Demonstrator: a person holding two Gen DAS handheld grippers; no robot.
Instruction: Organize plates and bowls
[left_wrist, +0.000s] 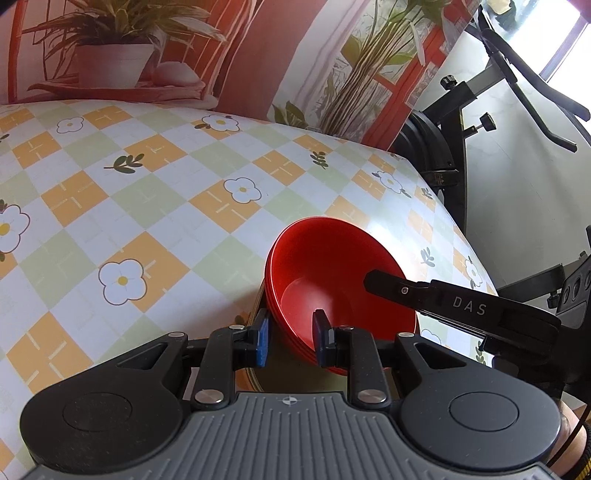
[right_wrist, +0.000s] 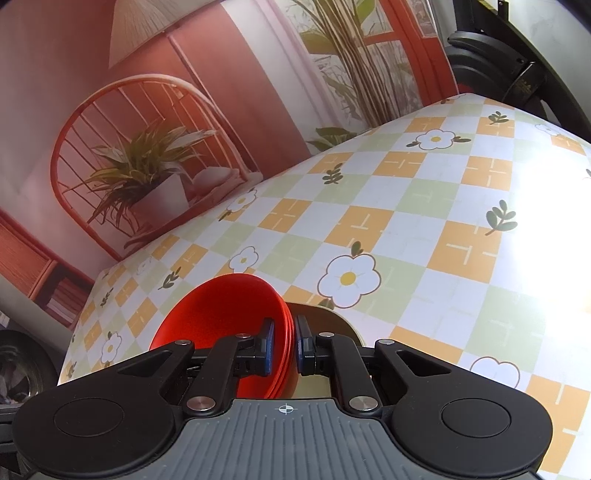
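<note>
A stack of red bowls (left_wrist: 332, 273) sits tilted over a tan plate with a wooden edge (left_wrist: 252, 373) on the checked tablecloth. My left gripper (left_wrist: 291, 339) is shut on the near wall of the stack, with one pad outside and one inside. In the right wrist view, my right gripper (right_wrist: 285, 345) is shut on the stacked rims of the red bowls (right_wrist: 221, 314) from the other side. The tan plate (right_wrist: 328, 317) shows just behind its fingers. One black finger (left_wrist: 402, 290) of the right gripper reaches over the bowls' far rim.
The table (left_wrist: 147, 206) has a flowered orange, green and white cloth and stretches left and back to a printed backdrop (left_wrist: 258, 55). Its right edge drops off near a black exercise machine (left_wrist: 461, 110). Glare washes out the cloth at the right (right_wrist: 546, 240).
</note>
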